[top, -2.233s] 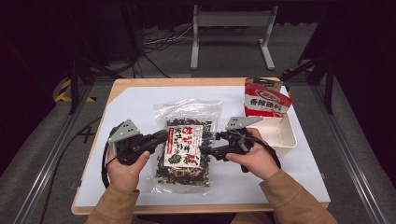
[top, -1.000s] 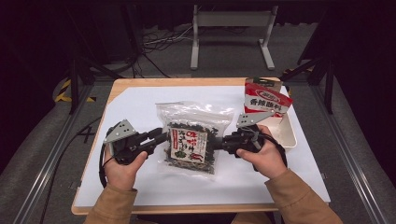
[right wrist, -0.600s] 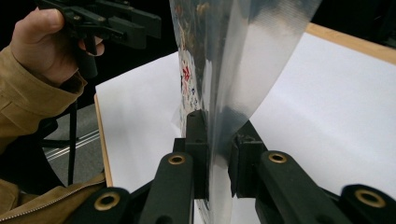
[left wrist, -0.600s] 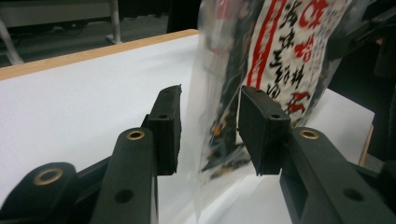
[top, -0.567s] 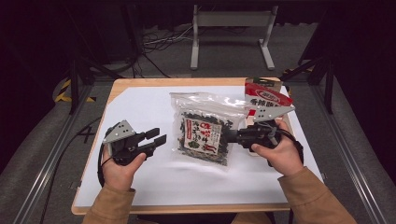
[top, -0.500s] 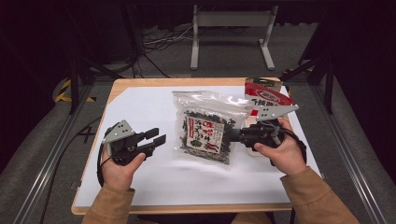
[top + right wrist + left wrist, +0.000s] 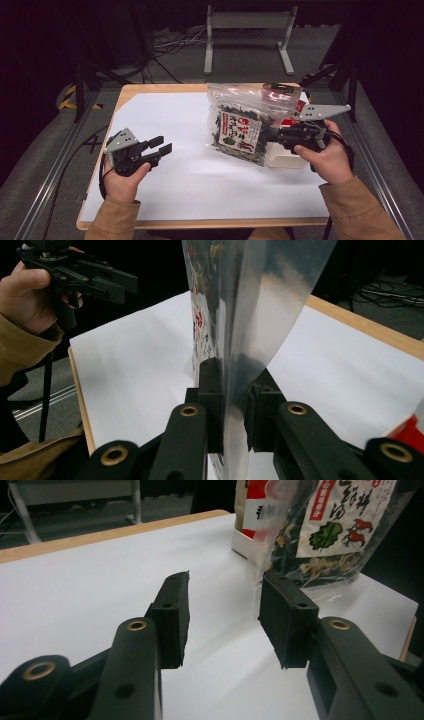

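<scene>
A clear plastic bag of dark dried food with a white printed label hangs tilted above the right half of the table. My right gripper is shut on the bag's right edge, and in the right gripper view its pads pinch the film of the bag. My left gripper rests low at the table's left, apart from the bag. Its jaws have just been opening and nothing is between them. The bag hangs beyond its fingertips.
A white tray sits at the right under the bag, with a red-and-white packet standing in it behind the bag. White paper covers the wooden tabletop. A metal frame stands on the floor beyond the far edge.
The left gripper has let go of the bag and its jaws have spread. The right gripper has lifted the bag and carried it to the right, over the tray.
</scene>
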Available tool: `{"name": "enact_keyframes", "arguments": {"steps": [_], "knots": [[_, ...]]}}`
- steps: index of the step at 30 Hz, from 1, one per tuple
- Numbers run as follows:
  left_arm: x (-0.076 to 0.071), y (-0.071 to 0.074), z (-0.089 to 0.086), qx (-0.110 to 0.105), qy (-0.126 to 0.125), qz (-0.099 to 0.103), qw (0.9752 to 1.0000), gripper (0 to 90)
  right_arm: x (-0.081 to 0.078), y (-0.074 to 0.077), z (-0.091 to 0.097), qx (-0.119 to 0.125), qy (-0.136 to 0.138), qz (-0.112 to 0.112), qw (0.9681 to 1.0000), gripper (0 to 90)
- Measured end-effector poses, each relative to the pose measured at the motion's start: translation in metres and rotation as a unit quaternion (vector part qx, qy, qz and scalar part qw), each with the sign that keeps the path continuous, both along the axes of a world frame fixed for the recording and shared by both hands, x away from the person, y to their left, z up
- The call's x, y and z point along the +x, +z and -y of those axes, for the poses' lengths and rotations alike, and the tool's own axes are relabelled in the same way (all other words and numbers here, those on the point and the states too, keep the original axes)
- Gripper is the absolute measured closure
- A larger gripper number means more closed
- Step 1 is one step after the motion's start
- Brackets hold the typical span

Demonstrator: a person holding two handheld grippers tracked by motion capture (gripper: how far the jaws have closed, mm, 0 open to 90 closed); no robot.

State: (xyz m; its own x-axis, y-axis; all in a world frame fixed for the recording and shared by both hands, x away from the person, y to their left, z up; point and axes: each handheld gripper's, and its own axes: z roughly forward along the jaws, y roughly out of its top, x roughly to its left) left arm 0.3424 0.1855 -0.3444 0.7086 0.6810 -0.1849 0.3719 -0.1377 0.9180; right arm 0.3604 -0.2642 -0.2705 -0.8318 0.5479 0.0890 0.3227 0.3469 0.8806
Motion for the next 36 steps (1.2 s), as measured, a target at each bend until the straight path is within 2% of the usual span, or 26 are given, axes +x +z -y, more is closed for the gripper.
{"name": "enact_keyframes", "arguments": {"steps": [5, 13, 24, 36], "knots": [[0.002, -0.001, -0.003, 0.009, 0.001, 0.001, 1.0000, 53.4, -0.001, 0.010, 0.009, -0.001, -0.012, 0.009, 0.9999, 79.8], [0.003, -0.003, -0.006, 0.009, 0.004, -0.002, 0.9999, 53.2, -0.004, 0.027, 0.025, 0.004, -0.033, 0.025, 0.9991, 79.8], [0.004, -0.005, -0.007, 0.011, 0.006, -0.005, 0.9999, 53.5, -0.006, 0.037, 0.043, 0.006, -0.059, 0.040, 0.9975, 79.8], [0.005, -0.007, -0.008, 0.011, 0.007, -0.006, 0.9999, 53.5, -0.005, 0.042, 0.060, -0.009, -0.099, 0.053, 0.9936, 79.8]]}}
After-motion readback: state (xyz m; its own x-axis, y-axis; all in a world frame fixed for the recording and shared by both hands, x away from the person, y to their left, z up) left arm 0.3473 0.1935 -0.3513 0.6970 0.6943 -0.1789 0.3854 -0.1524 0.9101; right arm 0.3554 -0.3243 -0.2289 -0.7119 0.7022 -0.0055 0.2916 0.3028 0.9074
